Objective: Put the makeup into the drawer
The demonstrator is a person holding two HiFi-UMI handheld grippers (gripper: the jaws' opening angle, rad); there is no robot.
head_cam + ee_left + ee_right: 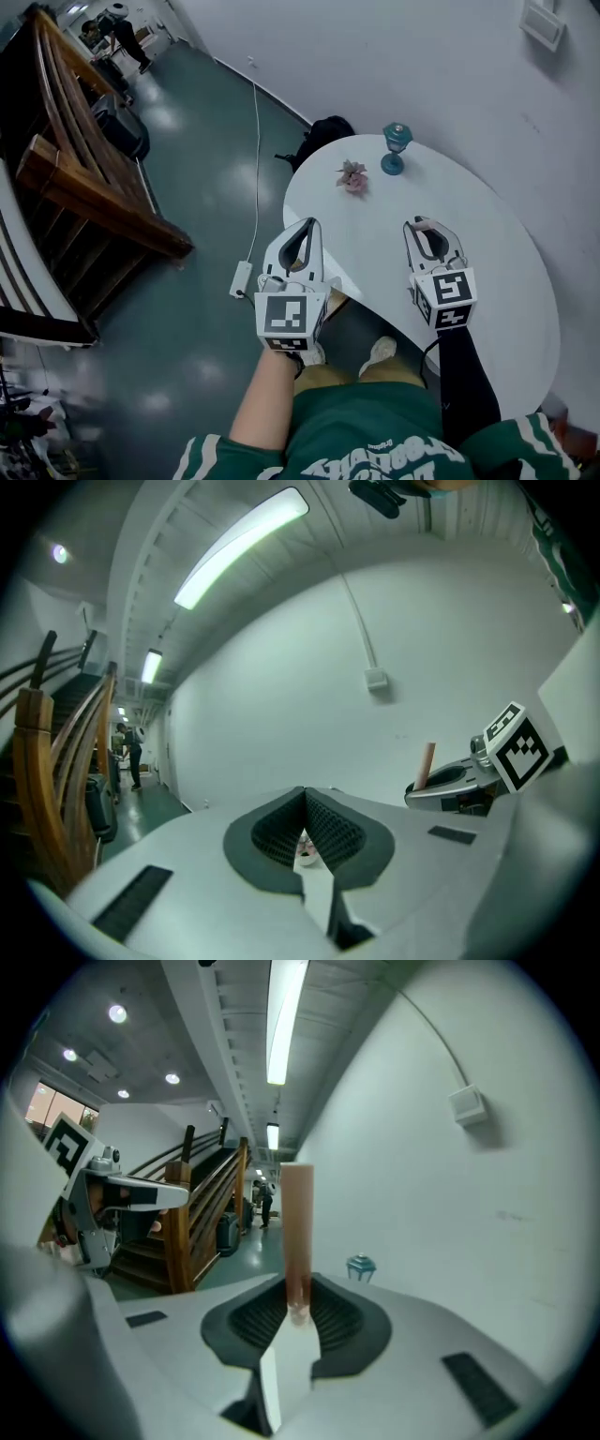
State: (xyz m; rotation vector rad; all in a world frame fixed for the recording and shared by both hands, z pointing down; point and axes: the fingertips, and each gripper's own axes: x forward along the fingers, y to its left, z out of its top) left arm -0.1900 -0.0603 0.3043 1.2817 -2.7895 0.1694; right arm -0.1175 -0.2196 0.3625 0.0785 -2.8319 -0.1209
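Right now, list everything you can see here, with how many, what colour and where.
table: one, white, curved, in front of the person
goblet: one, teal, far side of the table
flower ornament: one, pink, on the table near the goblet
bag: one, black, on the floor beyond the table
power strip: one, white with cable, floor left of the table
staircase: one, brown wood, far left
bystander: one, dark clothes, far off
makeup stick: one, pinkish brown, clamped upright in the right gripper
shoes: two, white, by the table edge
left gripper: shut, empty
right gripper: shut on the stick
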